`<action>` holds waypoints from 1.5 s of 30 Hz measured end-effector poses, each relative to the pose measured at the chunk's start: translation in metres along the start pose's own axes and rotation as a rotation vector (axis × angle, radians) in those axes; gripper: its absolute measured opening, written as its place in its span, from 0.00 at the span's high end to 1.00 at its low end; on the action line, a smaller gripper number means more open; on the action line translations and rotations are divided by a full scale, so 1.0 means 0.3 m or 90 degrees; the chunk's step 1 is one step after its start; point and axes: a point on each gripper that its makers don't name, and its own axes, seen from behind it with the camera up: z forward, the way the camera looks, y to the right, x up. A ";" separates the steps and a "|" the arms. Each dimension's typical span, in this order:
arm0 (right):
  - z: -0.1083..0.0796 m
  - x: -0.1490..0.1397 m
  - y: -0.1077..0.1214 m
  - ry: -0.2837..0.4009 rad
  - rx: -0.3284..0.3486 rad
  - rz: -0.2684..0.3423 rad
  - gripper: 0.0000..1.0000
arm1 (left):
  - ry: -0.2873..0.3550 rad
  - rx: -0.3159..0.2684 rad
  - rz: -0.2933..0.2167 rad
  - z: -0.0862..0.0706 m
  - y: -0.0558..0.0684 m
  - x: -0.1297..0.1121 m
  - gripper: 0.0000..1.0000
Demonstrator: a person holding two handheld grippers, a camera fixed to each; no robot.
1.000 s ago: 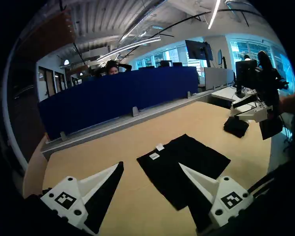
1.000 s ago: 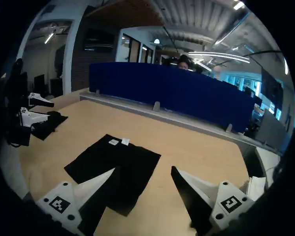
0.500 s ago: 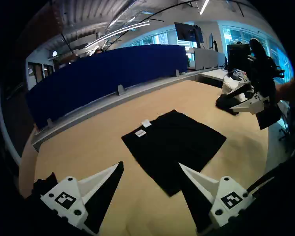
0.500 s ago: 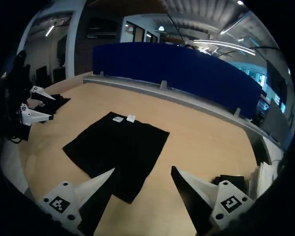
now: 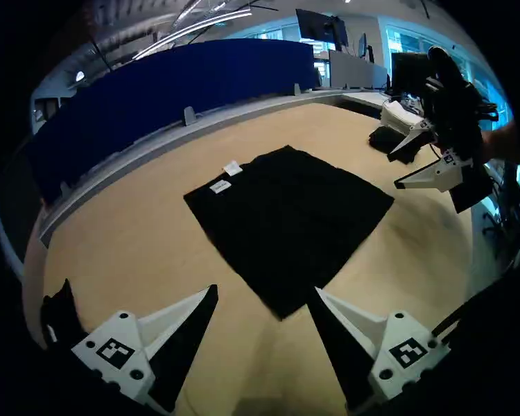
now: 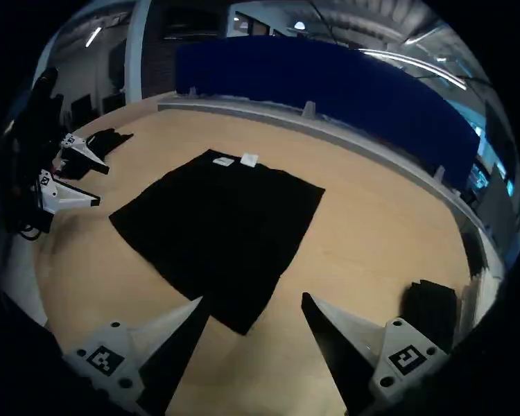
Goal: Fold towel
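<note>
A black towel (image 5: 291, 211) lies spread flat on the light wooden table (image 5: 135, 236), with two small white tags at its far edge. My left gripper (image 5: 263, 326) hangs open above the towel's near corner. In the left gripper view the right gripper (image 5: 423, 156) shows at the far right, held open over the table's edge. The same towel (image 6: 218, 222) lies flat in the right gripper view, and my right gripper (image 6: 253, 333) is open above its near corner. The left gripper (image 6: 76, 177) appears far left there, open.
A dark folded cloth (image 5: 388, 139) lies at the far right of the table, another dark pile (image 6: 433, 305) near the right gripper, another (image 6: 107, 142) at the far left. A blue partition (image 5: 170, 90) runs along the table's far edge. Desks and monitors stand beyond.
Both grippers have tilted down and come closer over the towel, which now looks larger and lower in both views. Both stay open.
</note>
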 end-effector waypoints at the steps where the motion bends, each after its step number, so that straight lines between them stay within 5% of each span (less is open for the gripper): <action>1: 0.002 -0.013 -0.004 -0.005 0.003 0.000 0.00 | -0.009 -0.004 0.000 0.006 0.006 -0.015 0.07; 13: 0.005 -0.102 -0.036 -0.041 0.021 0.002 0.01 | -0.071 -0.030 -0.015 0.054 0.042 -0.108 0.07; 28: 0.009 -0.133 -0.031 -0.056 0.025 0.004 0.07 | -0.108 -0.055 -0.011 0.082 0.073 -0.128 0.09; 45: 0.033 -0.145 -0.042 -0.058 0.040 0.046 0.35 | -0.137 -0.059 -0.038 0.092 0.053 -0.140 0.47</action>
